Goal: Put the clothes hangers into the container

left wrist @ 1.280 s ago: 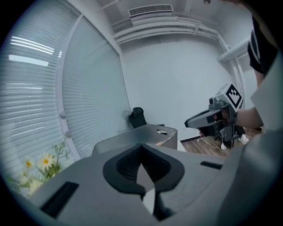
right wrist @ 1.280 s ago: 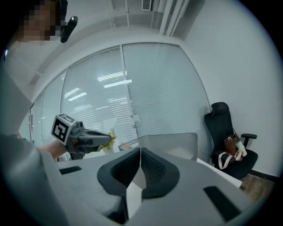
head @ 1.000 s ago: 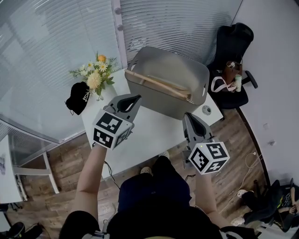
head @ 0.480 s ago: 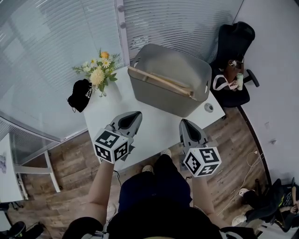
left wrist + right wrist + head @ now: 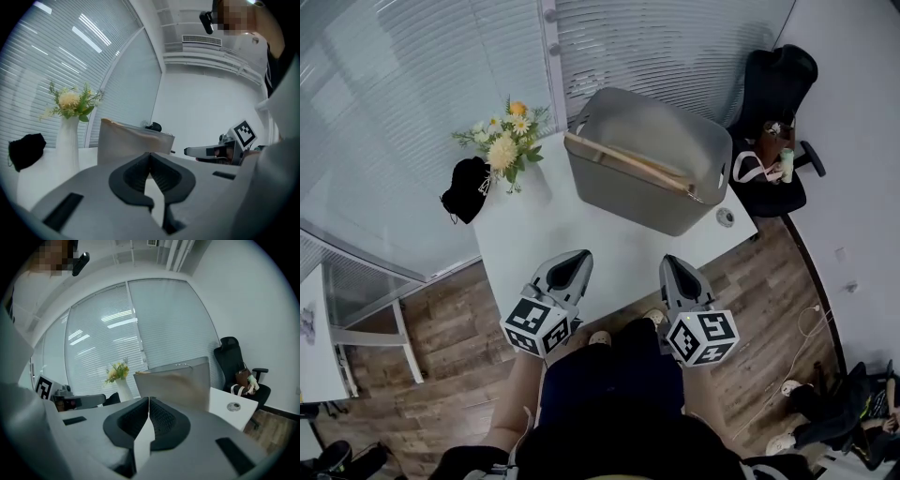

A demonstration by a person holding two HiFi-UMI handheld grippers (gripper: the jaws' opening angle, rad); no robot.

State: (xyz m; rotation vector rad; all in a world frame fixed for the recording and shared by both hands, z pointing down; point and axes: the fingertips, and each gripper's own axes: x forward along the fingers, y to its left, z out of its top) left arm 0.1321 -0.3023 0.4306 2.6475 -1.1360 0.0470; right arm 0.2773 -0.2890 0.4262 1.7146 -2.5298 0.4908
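Note:
A grey container [image 5: 661,192] stands at the far end of the white table [image 5: 534,225]. Wooden clothes hangers [image 5: 628,161] lie inside it, slanting across the opening. My left gripper [image 5: 579,255] hangs over the near table edge, shut and empty, well short of the container. My right gripper [image 5: 668,262] is beside it at the same edge, also shut with nothing held. The left gripper view shows its jaws [image 5: 150,154] pressed together, with the container [image 5: 133,140] ahead. In the right gripper view the jaws [image 5: 148,399] meet, and the container [image 5: 180,383] stands beyond them.
A white vase of flowers [image 5: 506,145] and a black cloth item [image 5: 464,187] sit at the table's left end. A small round object [image 5: 726,217] lies at the right corner. A black office chair [image 5: 773,84] with a bag stands at the right, over wooden floor.
Both grippers have drawn back from beside the container to the near table edge, closer to the person's body. They stayed shut. The container and hangers have not moved.

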